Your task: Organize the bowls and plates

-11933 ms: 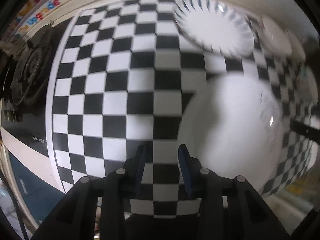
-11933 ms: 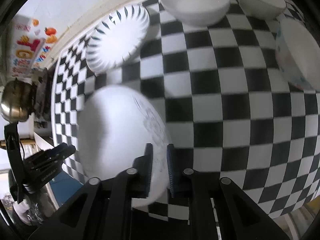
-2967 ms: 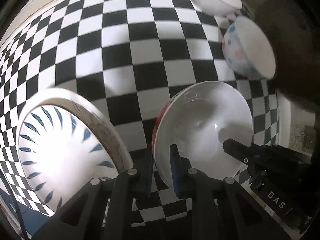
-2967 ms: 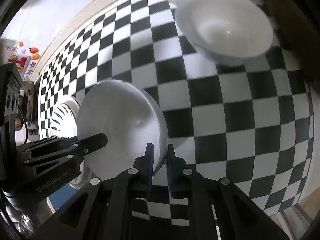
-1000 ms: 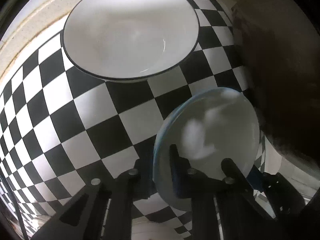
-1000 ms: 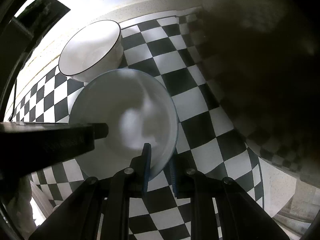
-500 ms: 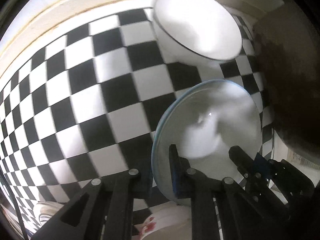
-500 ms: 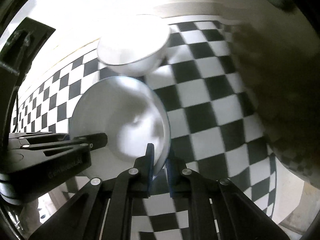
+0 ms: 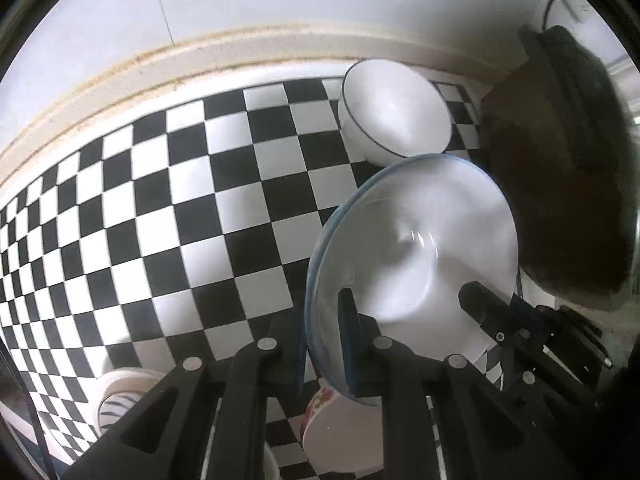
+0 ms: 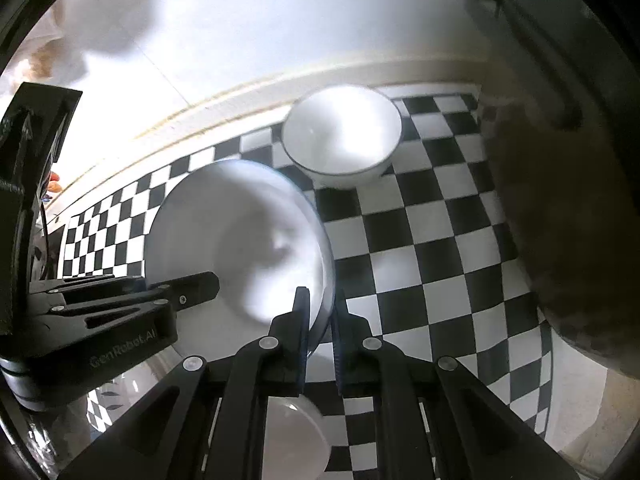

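together both hand-held grippers, left [image 9: 322,340] and right [image 10: 320,330], pinch one bowl [image 9: 416,248] (opposite rims).

Black-and-white checkered cloth [image 9: 168,208] — white bowl [image 9: 420,236], blue-rimmed

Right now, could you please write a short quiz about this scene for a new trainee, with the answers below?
1. True or false: both grippers clamp the rim of the same blue-rimmed bowl.
2. Which bowl stands near the wall strip? A. the black-rimmed bowl B. a green bowl C. a steel bowl
3. What pattern has the cloth under the bowls?

Key
1. True: the left gripper and the right gripper pinch opposite sides of the rim.
2. A
3. Black and white checks.
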`<state>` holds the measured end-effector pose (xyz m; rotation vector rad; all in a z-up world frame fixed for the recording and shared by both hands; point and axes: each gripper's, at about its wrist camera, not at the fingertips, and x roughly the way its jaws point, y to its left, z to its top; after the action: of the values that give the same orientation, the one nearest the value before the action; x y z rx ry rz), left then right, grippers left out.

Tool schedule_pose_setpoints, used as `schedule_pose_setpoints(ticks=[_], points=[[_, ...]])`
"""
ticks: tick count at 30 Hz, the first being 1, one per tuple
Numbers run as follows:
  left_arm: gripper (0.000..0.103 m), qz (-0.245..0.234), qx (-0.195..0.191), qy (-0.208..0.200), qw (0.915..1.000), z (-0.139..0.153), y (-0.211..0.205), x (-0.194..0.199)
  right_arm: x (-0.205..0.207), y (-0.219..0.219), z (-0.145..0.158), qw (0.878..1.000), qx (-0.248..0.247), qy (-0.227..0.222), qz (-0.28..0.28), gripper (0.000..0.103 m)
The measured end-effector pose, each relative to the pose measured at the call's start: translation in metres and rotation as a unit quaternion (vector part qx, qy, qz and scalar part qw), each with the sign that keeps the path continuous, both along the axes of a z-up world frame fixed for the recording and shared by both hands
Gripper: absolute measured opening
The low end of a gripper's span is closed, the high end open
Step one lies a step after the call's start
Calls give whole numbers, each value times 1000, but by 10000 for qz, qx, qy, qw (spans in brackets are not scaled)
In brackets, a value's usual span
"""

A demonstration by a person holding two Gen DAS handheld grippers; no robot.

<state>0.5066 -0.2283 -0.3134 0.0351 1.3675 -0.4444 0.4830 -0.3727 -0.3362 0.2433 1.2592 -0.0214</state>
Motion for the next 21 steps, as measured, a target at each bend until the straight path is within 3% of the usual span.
schedule_pose_setpoints(ticks=[10,16,21], points=[[12,45,-195,-323,9993,48,21,-26,-31,11,45,9993,14,-361,70,11],[12,39,-181,-379,9991,62,26,-52,-56,18,68,9989,107,-459,49,11],[12,-50,-166,-238,9996,56,30,-72,-77,24,73,9991,151,-388,108,11]])
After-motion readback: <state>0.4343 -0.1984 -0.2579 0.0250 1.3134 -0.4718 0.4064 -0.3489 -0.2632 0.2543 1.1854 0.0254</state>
